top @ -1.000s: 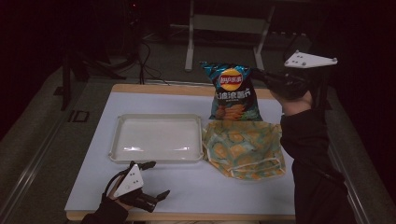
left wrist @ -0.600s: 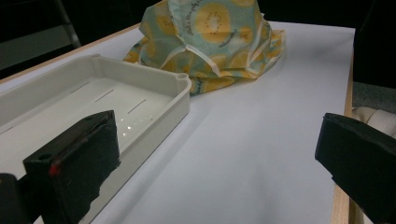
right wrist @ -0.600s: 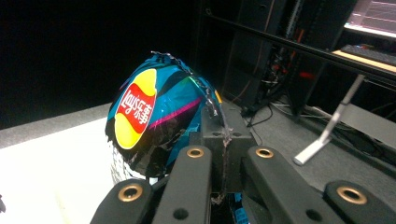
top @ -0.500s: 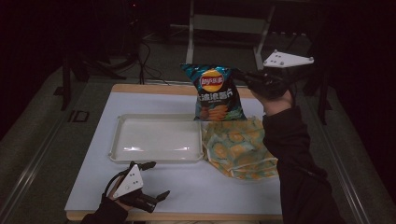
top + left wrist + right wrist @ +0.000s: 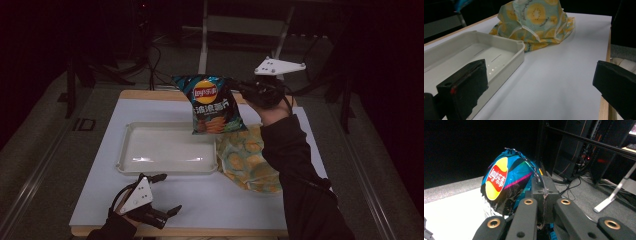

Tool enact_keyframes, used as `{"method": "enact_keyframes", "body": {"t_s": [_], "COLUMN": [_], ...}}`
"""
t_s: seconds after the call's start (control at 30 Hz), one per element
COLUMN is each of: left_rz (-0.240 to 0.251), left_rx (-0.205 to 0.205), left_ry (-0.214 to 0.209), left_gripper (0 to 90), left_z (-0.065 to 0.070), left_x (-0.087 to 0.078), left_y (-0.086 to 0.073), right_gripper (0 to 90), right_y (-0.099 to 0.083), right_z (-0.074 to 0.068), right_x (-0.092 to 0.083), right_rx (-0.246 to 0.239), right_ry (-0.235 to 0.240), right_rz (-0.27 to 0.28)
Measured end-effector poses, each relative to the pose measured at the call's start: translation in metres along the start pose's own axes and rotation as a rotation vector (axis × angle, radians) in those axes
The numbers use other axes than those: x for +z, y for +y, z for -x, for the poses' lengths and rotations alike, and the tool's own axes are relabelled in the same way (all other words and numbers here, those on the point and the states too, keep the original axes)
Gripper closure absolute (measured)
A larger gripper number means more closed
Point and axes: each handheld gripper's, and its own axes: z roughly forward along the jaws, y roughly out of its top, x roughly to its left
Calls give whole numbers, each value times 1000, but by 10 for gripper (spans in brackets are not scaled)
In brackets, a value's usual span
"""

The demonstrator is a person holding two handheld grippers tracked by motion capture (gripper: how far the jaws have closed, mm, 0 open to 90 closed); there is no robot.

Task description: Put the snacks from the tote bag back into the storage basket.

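The step in hand looks like carrying the chip bag (image 5: 215, 104) to the tray (image 5: 167, 149), so the work is to bring it across low and level until it hangs over the tray's open middle, lower it until the bottom edge rests on the tray floor, and only then let go; the bag hangs from one top corner and will swing, so a slow, even move should keep it from tipping out over the rim. The table (image 5: 200, 200) is white, with the tray below and to the left of the right fingers (image 5: 239, 86) and a yellow-patterned cloth (image 5: 250, 162) bunched just beside the tray's right end, directly beneath the carrying arm; best to keep the bag clear of the cloth on the way down. The right fingers are pressed fully together on the crimped top seam of the bag, as the right gripper view shows, with the seam running up between them. The bag itself is puffed and glossy, blue with a red and yellow logo (image 5: 497, 180) and a picture of chips near the bottom, and it hangs in the air just left of those fingers, above the tray's far right corner. The left fingers (image 5: 162, 197) stand wide apart and hold nothing, resting near the table's front edge, with the tray just ahead of them.
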Motion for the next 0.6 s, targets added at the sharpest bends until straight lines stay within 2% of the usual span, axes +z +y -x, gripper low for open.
{"method": "enact_keyframes", "body": {"t_s": [0.33, 0.6], "left_rz": [0, 5], "left_rx": [0, -2], "left_ry": [1, 0], "left_gripper": [3, 3], "left_z": [0, 0], "left_x": [0, -1], "left_y": [0, 0], "right_gripper": [900, 900], "right_y": [2, 5], "right_z": [-16, -25], "right_x": [25, 38], "right_rx": [2, 9], "right_ry": [37, 55], "right_rz": [3, 17]}}
